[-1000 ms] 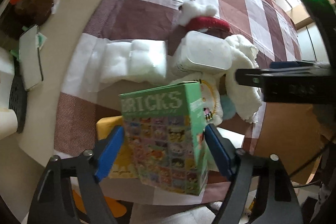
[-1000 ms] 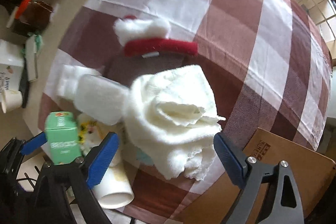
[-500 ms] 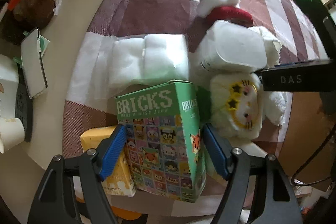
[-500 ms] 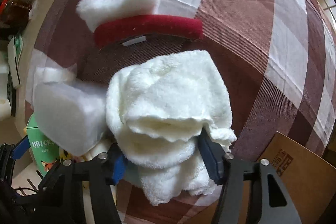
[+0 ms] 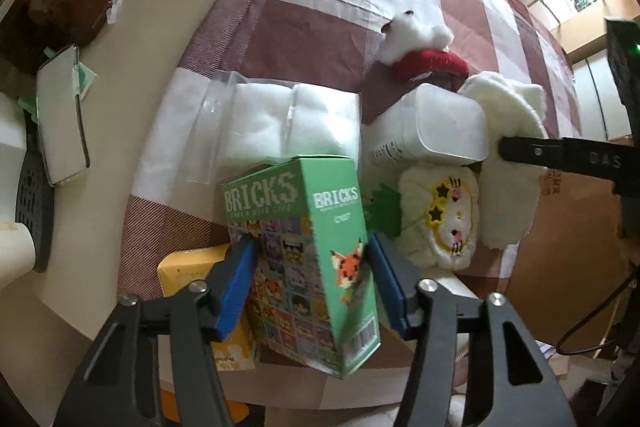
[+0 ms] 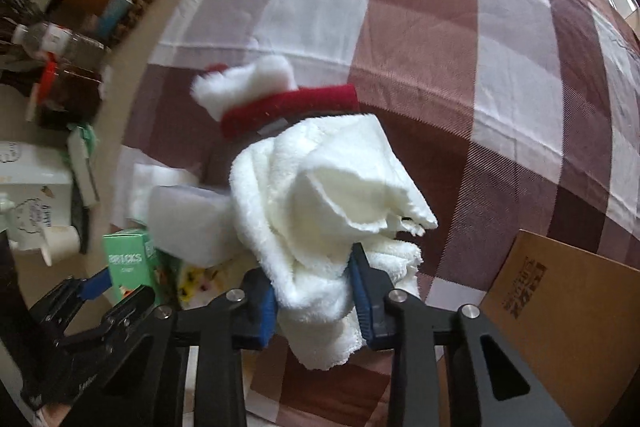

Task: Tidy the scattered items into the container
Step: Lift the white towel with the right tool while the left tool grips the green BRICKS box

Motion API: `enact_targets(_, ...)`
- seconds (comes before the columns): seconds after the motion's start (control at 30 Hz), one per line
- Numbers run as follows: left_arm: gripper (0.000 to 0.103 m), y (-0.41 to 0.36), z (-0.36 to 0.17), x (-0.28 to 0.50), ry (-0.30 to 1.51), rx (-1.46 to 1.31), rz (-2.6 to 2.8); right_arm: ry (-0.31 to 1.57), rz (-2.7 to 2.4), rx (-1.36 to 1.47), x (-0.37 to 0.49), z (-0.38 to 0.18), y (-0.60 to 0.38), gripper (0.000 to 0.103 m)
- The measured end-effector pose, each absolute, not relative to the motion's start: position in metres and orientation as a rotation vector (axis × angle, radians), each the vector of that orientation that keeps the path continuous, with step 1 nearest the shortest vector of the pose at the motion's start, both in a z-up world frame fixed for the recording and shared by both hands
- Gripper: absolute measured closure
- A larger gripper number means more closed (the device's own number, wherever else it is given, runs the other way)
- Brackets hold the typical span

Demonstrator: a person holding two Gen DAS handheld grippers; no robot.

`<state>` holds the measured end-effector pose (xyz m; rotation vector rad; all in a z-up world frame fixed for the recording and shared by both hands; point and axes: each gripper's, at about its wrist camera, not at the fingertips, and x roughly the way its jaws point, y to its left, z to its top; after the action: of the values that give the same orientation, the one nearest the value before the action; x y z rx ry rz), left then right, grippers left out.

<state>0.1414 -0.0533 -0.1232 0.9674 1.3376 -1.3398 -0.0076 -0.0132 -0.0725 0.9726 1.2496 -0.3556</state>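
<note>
Yellow box [image 5: 188, 279] mostly hidden behind BRICKS box [image 5: 304, 259]; cardboard box [image 6: 568, 311] cut off by frame edge; bench-edge clutter [image 6: 60, 75] blurred.

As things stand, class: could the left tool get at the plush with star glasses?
Probably not yet. The left tool is shut on the green BRICKS box, so it is occupied. The star-glasses plush lies just beside it with its face uncovered, though the white container overlaps its top edge.

- Right gripper [image 6: 314, 301], jaws just closing, pinches the white towel [image 6: 320, 195].
- Red-and-white plush [image 6: 276, 99] lies behind it on the checked cloth [image 6: 460, 47].
- Cardboard box [image 6: 560, 315], probably the container, sits right.
</note>
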Motion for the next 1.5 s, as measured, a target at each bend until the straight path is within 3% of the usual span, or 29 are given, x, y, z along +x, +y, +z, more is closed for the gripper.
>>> enact_targets(0.33,0.063,-0.042,-0.105,0.183,1.33,0.945,-1.263,1.206,-0.356,0.931,-0.007,-0.046,-0.011,0.071)
enact_targets(0.67,0.053,-0.041,-0.106,0.182,1.318,0.975,-1.275,1.204,-0.343,0.914,-0.003,-0.04,-0.008,0.071)
enact_targets(0.77,0.046,-0.049,-0.112,0.172,1.338,0.985,-1.278,1.206,-0.349,0.919,-0.005,-0.041,-0.01,0.071)
enact_targets(1.3,0.046,-0.065,-0.126,0.131,1.231,1.124,-1.184,1.218,-0.344,0.939,-0.015,-0.049,-0.013,0.071)
enact_targets(1.5,0.05,-0.053,-0.123,0.154,1.301,1.088,-1.153,1.214,-0.339,0.916,-0.016,-0.044,-0.014,0.071)
